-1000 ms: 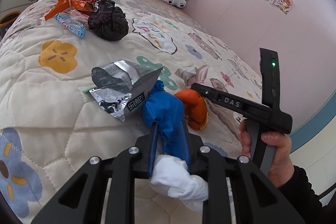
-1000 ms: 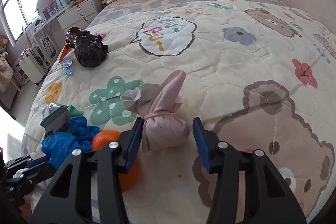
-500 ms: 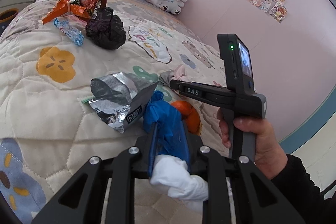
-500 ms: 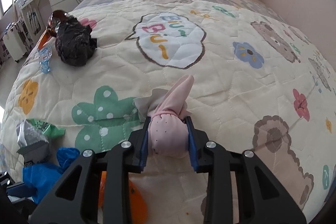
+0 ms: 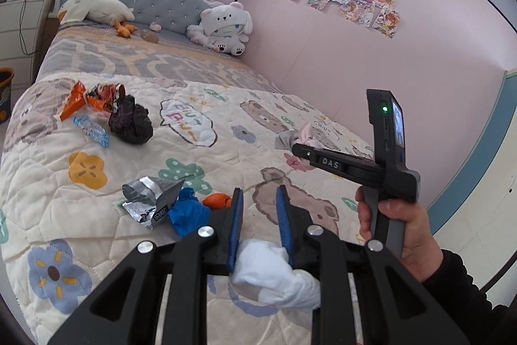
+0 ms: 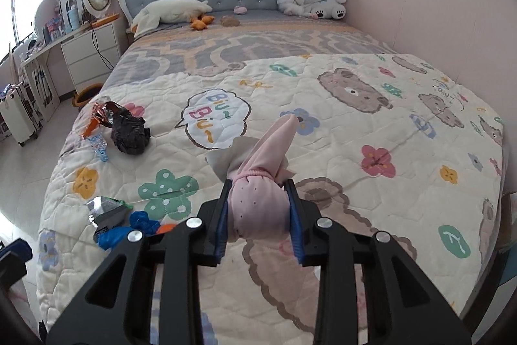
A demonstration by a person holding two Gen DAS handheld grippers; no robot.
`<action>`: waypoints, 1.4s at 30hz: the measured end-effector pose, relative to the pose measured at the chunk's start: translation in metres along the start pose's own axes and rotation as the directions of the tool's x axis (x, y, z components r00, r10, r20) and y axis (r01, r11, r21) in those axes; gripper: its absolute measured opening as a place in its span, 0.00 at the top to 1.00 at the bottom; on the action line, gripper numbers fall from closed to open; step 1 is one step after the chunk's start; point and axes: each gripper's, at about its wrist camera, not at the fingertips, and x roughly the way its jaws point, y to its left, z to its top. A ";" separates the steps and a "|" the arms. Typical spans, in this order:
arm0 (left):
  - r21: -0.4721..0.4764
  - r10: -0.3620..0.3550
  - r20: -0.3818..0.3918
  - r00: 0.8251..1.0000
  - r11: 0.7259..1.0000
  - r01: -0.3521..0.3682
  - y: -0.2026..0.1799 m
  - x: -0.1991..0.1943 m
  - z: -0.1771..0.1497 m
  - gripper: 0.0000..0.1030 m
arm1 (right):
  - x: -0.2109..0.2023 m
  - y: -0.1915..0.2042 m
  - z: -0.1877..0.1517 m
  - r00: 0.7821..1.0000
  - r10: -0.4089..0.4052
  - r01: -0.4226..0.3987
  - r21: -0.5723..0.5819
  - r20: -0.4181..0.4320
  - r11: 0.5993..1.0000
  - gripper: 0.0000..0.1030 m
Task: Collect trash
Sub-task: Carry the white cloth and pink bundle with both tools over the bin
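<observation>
Trash lies scattered over the bed (image 6: 323, 125), and one piece is already off it: the pink bundle (image 6: 258, 202), a knotted pink cloth or bag with a grey scrap poking from its neck, sits pinched between the blue pads of the right tongs (image 6: 259, 214), held clear above the quilt. In the left wrist view the same bundle (image 5: 305, 134) shows only as a small tuft beyond the tip of the right tool, at about 2 o'clock from the left tongs (image 5: 258, 223).

The left tongs stand spread, with bare quilt visible between the pads near their tips. A white wad (image 5: 274, 274) sits low between the pads near their base; whether it is gripped or merely lodged there I cannot tell.

On the quilt near the foot of the bed, at roughly 10 o'clock from the left tongs, a silver foil wrapper (image 5: 150, 202), a blue crumpled bag (image 5: 189, 212) and an orange piece (image 5: 216, 200) lie touching one another. Farther up the bed, toward 11 o'clock, are a black crumpled bag (image 5: 131, 122), an orange snack wrapper (image 5: 89, 99) and a blue-and-white wrapper (image 5: 92, 126).

The step in hand looks like carrying the pink bundle away for disposal. No bin is plainly identifiable, so the next move calls for finding one and releasing there, with the near cluster a likely pick for the open left tongs.
</observation>
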 end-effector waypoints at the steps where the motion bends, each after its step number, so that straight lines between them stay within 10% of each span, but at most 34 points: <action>1: 0.017 0.002 0.010 1.000 1.000 -0.002 -0.010 -0.008 0.001 0.81 | -0.017 -0.003 -0.003 1.000 -0.001 0.001 0.001 0.021 1.000 0.71; 21: 0.273 -0.136 0.044 0.990 0.955 0.119 -0.153 -0.126 -0.049 0.81 | -0.292 -0.081 -0.141 0.971 -0.065 0.030 0.152 0.231 0.988 0.71; 42: 0.347 -0.211 -0.226 0.951 0.895 0.281 -0.249 -0.075 -0.152 0.81 | -0.422 -0.130 -0.322 0.964 -0.182 0.120 0.294 0.194 0.948 0.70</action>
